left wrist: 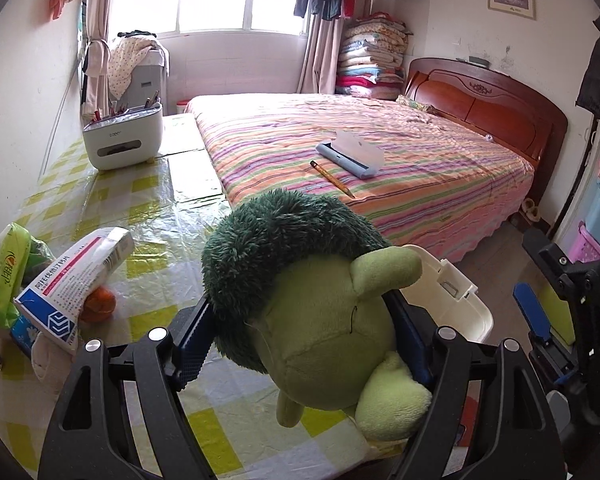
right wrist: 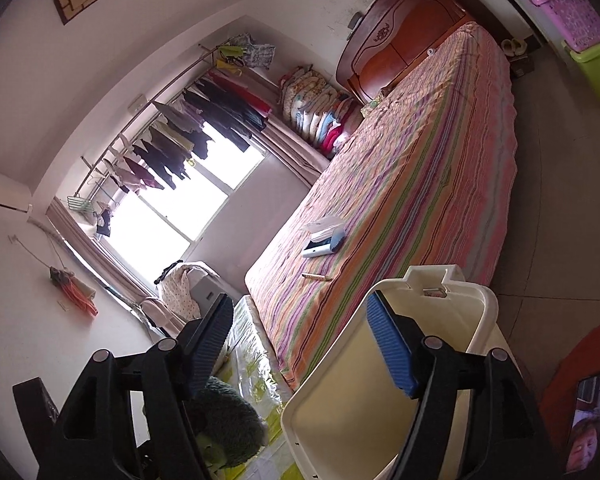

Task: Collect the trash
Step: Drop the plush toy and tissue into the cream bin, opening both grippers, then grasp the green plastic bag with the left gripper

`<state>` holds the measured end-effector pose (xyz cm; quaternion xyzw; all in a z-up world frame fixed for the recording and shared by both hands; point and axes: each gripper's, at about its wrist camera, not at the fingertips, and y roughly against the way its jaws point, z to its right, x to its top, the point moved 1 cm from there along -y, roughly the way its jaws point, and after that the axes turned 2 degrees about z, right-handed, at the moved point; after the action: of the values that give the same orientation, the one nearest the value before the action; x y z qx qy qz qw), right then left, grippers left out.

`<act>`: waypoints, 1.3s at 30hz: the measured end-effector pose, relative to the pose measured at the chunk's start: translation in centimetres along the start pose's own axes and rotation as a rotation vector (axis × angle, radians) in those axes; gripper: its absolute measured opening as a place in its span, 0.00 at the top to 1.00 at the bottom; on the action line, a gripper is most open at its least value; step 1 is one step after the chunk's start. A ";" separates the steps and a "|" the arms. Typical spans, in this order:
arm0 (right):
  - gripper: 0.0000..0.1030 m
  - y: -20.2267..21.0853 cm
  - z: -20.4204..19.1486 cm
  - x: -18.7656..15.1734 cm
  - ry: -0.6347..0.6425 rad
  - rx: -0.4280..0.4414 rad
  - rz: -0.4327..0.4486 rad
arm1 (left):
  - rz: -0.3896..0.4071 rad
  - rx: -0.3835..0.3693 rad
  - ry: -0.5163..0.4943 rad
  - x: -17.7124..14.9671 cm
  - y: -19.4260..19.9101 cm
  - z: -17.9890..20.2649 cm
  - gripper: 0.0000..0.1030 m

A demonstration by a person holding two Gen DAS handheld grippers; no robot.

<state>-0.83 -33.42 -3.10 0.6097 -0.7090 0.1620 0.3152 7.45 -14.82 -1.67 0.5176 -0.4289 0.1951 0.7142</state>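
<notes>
My left gripper (left wrist: 300, 332) is shut on a green plush toy (left wrist: 316, 300) with a dark shaggy top, held above the checkered table (left wrist: 140, 208). A white bin (left wrist: 456, 300) with its lid up stands just right of the toy, past the table edge; it also shows in the right wrist view (right wrist: 380, 392). My right gripper (right wrist: 300, 340) is open and empty above the bin's mouth; it shows at the right of the left wrist view (left wrist: 540, 312). The plush shows below its left finger (right wrist: 224, 420). A medicine box (left wrist: 72, 280), a green packet (left wrist: 4, 276) and an orange fruit (left wrist: 100, 304) lie at the table's left.
A white desk organiser (left wrist: 120, 136) stands at the table's far end. A striped bed (left wrist: 360, 152) carries a blue-white device (left wrist: 348, 152) and a pencil (left wrist: 332, 179). Storage boxes (right wrist: 580, 40) stand by the right wall.
</notes>
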 end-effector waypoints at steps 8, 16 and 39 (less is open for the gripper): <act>0.31 1.4 1.0 0.8 -0.075 0.033 0.040 | -0.050 -0.040 -0.024 0.8 -3.3 2.7 0.25; 0.31 2.0 1.3 1.2 -0.087 0.051 0.058 | -0.112 -0.031 -0.016 1.4 -5.2 3.7 0.17; 0.23 0.1 -6.1 -3.6 0.181 0.127 -0.062 | 0.109 0.218 0.177 2.5 6.3 -14.3 0.12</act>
<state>0.84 -26.90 -0.83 0.6329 -0.6467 0.2511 0.3437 10.11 0.20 2.59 0.5487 -0.3679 0.3238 0.6773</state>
